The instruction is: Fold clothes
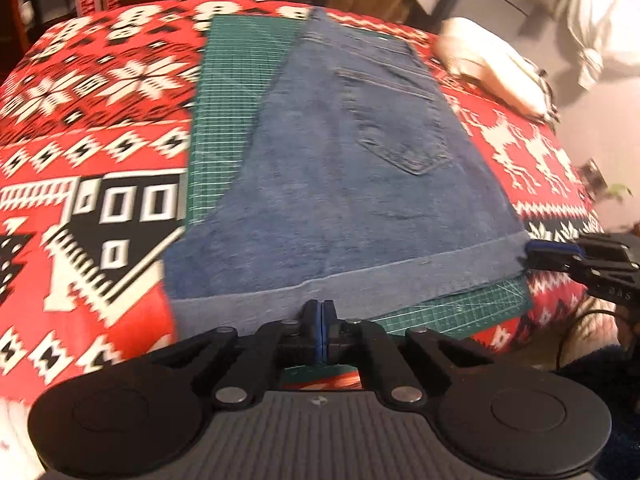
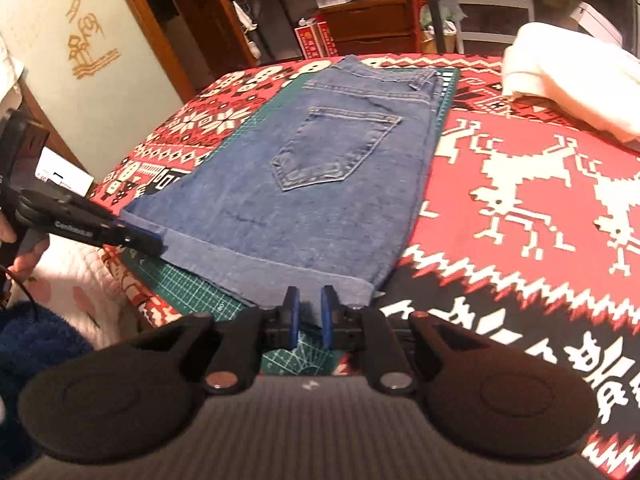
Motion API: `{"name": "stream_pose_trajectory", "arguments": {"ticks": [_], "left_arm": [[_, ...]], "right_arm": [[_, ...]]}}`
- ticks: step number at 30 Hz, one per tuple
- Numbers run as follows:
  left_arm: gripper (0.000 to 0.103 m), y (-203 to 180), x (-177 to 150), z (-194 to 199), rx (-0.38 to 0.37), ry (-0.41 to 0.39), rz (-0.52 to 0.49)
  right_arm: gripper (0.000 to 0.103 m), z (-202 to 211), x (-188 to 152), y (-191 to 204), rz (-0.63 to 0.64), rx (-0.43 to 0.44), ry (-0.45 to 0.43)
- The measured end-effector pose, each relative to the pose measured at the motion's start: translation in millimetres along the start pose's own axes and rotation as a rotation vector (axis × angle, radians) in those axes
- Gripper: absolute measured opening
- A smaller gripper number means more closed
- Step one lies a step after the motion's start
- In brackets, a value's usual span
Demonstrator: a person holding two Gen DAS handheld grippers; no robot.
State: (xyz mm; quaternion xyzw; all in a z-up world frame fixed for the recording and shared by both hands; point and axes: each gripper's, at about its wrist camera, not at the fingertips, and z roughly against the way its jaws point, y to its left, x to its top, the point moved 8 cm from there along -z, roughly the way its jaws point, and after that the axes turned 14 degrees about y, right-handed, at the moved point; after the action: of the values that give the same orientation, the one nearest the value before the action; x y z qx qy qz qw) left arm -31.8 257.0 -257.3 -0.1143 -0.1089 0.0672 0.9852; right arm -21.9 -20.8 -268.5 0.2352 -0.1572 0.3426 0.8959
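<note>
Denim shorts [image 2: 304, 184], blue, lying flat on a green cutting mat [image 2: 188, 284] that tops a red, white and black patterned tablecloth [image 2: 520, 208]. Already folded in half lengthwise, judging by the single back pocket [image 2: 332, 148] facing up and the doubled layers along the waistband at the far end. Cuffed leg hem [image 1: 340, 292] nearest the cameras, running across the near edge of the mat.

Left gripper [image 1: 319, 316] at the hem, blue pads pressed together; looks clamped on the hem's edge, though how much cloth sits between the pads cannot be told from its own view. Seen from the right wrist view, tip touching the hem's outer corner. Right gripper [image 2: 308, 312] at the opposite corner of the same hem, jaws slightly apart, denim showing in the gap, not yet closed on it.

Cream-coloured garment [image 2: 572, 84] bunched at the far right of the table, well apart from the shorts, apparently unfolded. Cluttered shelves and boxes beyond the table.

Judged progress: first lengthwise fold done; crosswise fold, hem up to waistband, likely next and not begun, since the whole length lies stretched out. Cream garment probably left to do afterwards.
</note>
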Motion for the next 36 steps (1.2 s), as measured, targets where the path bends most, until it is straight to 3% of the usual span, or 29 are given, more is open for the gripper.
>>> {"name": "stream_pose_trajectory", "arguments": {"ticks": [3, 8, 11, 18, 30, 36], "left_arm": [[0.003, 11, -3, 5, 0.009, -0.013, 0.033], [0.003, 27, -4, 17, 0.098, -0.050, 0.059], [0.003, 39, -3, 25, 0.100, -0.066, 0.096], [0.009, 69, -6, 46, 0.214, -0.103, 0.127], [0.008, 58, -15, 27, 0.171, -0.032, 0.044], [0.013, 59, -6, 41, -0.085, -0.083, 0.167]], "right_arm": [[0.011, 1, -1, -3, -0.008, -0.013, -0.002], [0.011, 0, -2, -3, -0.017, -0.019, -0.003], [0.011, 0, -2, -3, -0.017, -0.023, -0.003], [0.012, 0, -1, -2, -0.020, -0.026, -0.005], [0.014, 0, 1, 3, -0.009, -0.035, -0.003], [0.014, 0, 0, 1, -0.014, -0.029, -0.006]]}}
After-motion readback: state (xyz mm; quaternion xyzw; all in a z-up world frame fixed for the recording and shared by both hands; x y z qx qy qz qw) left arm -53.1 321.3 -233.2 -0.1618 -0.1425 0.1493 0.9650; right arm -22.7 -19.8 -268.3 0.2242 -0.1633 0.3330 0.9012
